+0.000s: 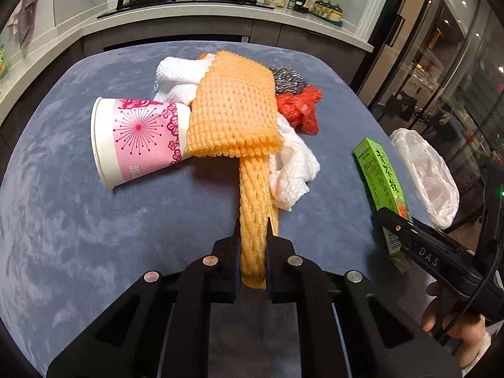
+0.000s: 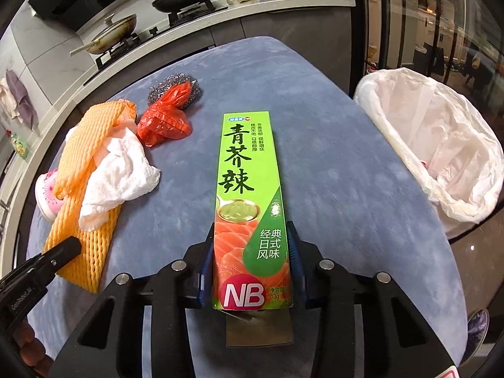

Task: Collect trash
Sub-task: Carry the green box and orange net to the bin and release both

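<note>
Orange foam netting [image 1: 234, 107] is pinched by the left gripper [image 1: 253, 230] near the table's [image 1: 78, 220] front edge; the right gripper [image 2: 252, 252] clamps a green box [image 2: 247, 189]. Both pieces look picked up, so next comes carrying them to the lined bin [image 2: 441, 145] off the table's right edge.

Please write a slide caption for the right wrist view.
Right gripper holds green wasabi box beside lined trash bin.

The left gripper [image 1: 253, 230] pinches an orange foam net [image 1: 233, 110] draped over a pink paper cup [image 1: 135, 141] and white tissue [image 1: 293, 170]; near the blue table's [image 1: 78, 220] right edge, the right gripper [image 1: 390, 220] clamps a green box [image 1: 381, 182].
</note>
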Action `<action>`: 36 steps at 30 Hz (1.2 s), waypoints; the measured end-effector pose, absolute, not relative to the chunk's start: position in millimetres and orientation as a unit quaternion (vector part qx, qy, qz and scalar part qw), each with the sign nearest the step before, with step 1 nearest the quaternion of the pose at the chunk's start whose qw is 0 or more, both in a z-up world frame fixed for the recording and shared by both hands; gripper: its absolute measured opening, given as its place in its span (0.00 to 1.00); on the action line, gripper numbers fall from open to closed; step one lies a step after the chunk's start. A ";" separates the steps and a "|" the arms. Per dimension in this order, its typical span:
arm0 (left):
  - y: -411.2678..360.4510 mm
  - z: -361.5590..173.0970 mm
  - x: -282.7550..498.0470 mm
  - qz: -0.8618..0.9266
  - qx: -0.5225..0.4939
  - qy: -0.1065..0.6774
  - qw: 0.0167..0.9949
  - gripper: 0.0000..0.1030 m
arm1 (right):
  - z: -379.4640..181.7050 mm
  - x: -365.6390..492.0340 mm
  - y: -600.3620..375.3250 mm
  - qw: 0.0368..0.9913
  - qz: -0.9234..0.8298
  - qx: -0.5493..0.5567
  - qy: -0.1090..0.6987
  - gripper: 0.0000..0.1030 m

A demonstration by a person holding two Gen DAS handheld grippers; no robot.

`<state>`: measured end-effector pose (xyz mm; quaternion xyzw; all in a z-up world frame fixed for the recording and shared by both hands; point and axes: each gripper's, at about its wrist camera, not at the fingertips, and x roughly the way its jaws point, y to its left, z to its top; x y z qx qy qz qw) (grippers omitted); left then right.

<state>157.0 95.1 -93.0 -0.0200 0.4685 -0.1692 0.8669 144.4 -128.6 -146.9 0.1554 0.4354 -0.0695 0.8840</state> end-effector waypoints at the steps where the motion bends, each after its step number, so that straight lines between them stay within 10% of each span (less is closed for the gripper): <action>1: 94.1 -89.0 153.7 -0.173 -0.020 0.465 0.868 0.10 | -144.5 140.6 -131.1 0.885 -0.070 0.157 0.433 0.37; 36: -91.9 29.9 114.4 -0.361 0.025 0.348 0.865 0.10 | -41.3 46.7 -279.6 0.918 -0.136 0.244 0.283 0.37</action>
